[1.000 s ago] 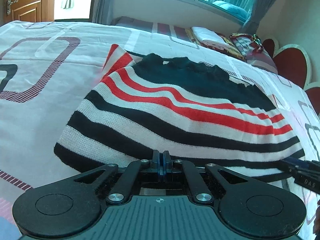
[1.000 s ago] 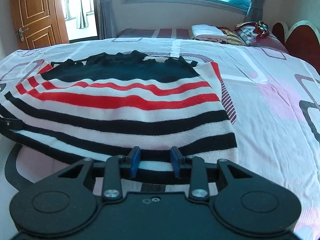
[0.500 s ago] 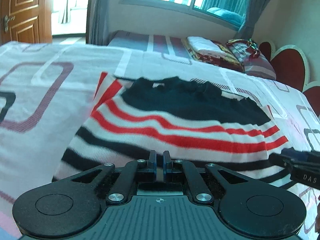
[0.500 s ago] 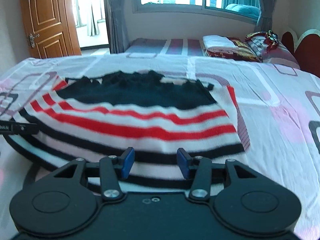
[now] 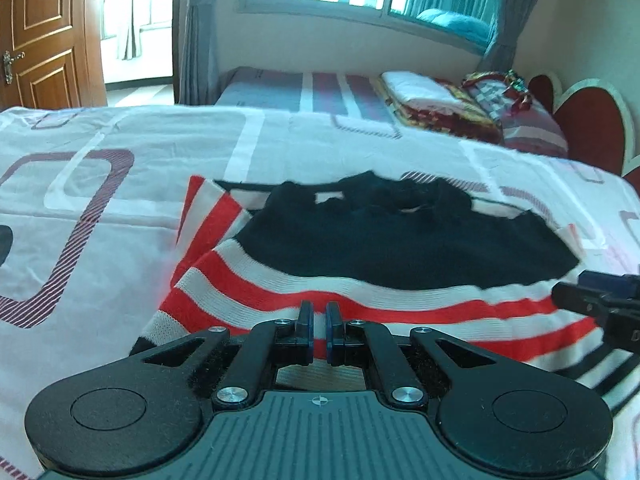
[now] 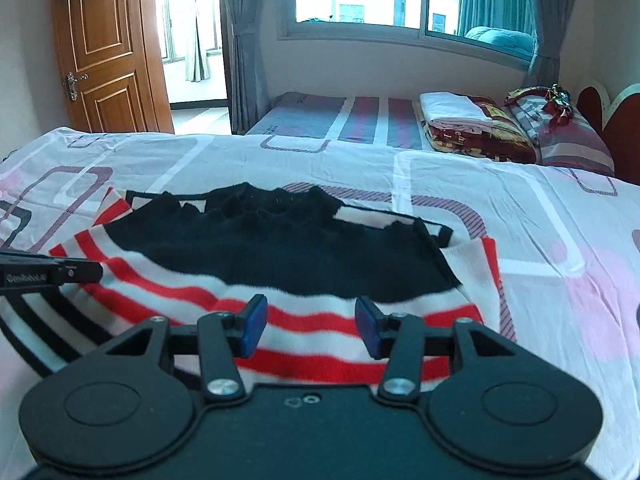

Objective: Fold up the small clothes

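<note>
A small knit sweater (image 5: 400,248) with a black top and red, white and black stripes lies flat on the bed; it also shows in the right wrist view (image 6: 280,256). My left gripper (image 5: 318,330) hovers over its near left part with a narrow gap between the pads and nothing in it. My right gripper (image 6: 310,326) is wide open and empty above the sweater's near right part. Each gripper shows at the edge of the other's view, the right one (image 5: 600,304) and the left one (image 6: 48,274).
The bed (image 6: 540,216) has a white and pink sheet with rounded square patterns. A second bed behind carries folded blankets (image 6: 472,124) and a pillow (image 6: 560,128). A wooden door (image 6: 108,48) stands at the back left, a red headboard (image 5: 592,124) at right.
Both grippers have lifted and drawn forward over the sweater. The left jaws went from shut on the hem to slightly open. The right jaws opened wider.
</note>
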A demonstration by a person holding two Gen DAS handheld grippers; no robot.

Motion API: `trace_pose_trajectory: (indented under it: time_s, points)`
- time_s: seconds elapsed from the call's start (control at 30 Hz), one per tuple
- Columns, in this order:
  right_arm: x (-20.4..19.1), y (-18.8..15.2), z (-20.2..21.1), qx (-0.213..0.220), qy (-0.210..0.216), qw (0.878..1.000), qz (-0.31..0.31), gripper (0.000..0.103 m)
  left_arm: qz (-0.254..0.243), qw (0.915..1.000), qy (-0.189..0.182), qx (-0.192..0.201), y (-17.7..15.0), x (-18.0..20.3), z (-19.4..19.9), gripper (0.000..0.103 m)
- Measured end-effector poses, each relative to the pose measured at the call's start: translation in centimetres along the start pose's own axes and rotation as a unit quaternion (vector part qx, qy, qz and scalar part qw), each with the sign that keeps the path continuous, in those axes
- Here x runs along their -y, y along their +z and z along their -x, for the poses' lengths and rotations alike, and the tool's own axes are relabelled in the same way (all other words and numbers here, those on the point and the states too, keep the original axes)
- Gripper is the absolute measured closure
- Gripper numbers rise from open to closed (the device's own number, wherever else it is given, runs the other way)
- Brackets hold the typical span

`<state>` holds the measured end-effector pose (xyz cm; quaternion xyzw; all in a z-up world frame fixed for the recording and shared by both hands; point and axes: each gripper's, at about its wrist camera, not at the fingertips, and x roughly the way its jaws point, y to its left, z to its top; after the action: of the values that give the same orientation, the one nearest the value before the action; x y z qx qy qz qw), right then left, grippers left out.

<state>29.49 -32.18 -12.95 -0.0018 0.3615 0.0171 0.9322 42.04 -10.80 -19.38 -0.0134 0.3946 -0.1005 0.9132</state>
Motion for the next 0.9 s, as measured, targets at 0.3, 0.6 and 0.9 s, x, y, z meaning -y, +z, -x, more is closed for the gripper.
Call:
trace_pose_trajectory:
  time_s: [0.3, 0.6, 0.9]
  points:
    - [0.5, -1.0, -4.4, -0.039, -0.015, 0.999, 0.000, 0.053, 0.034, 0.9993, 0.011, -0.009, 0.2, -2.3, -2.5, 0.100]
    - [0.2, -0.8, -2.8, -0.023, 0.003, 0.999, -0.021, 0.051, 0.033, 0.9989, 0.016, -0.028, 0.5, -1.8, -1.2, 0.099]
    - [-1.3, -0.4, -0.8, -0.018, 0.038, 0.999, -0.029, 0.051, 0.041, 0.9984, 0.024, -0.031, -1.0, -2.0, 2.3, 0.099]
